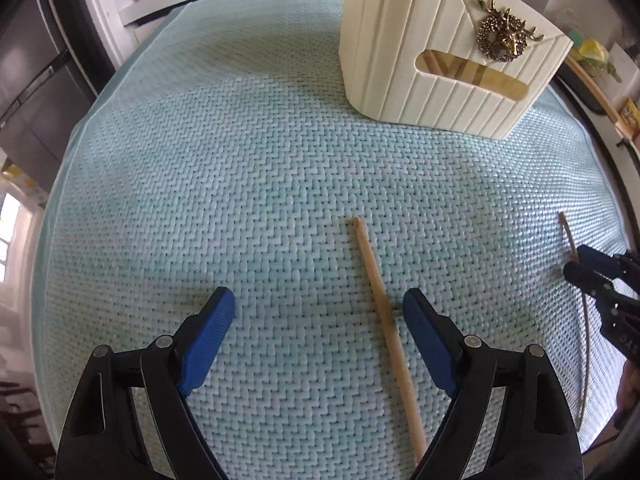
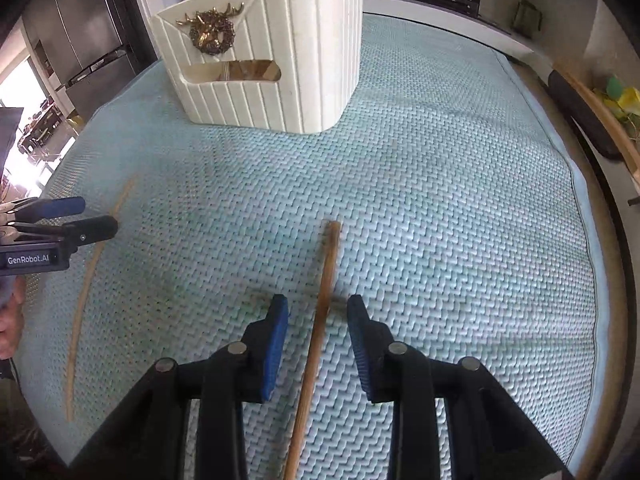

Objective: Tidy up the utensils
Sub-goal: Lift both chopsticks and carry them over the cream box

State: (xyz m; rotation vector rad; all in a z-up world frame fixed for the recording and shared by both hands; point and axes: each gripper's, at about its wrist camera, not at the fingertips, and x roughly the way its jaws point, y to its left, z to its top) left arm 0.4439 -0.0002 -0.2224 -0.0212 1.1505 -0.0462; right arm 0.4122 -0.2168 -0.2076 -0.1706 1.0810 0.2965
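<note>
Two chopsticks lie apart on the woven mat (image 1: 240, 168), each between the blue pads of one gripper. The left gripper (image 1: 318, 304) stands wide; its chopstick (image 1: 380, 308) lies close to the right-hand pad (image 1: 428, 336), though whether they touch is hard to tell, and the stick's near end is cut off behind the black arm. The right gripper (image 2: 318, 312) is set narrower, with clear mat on both sides of its chopstick (image 2: 324, 296), so neither pad presses it; this stick is blurred near its tip and runs out of the bottom edge. From the left camera the right gripper shows only as dark, partly cropped fingers at the edge. The cream holder (image 2: 276, 60) stands upright at the far end of the mat, well apart from both sticks. Through its side slot some wooden and metal handles show dimly; what they belong to cannot be made out. More stick tips poke above its rim, cropped by the frame.
</note>
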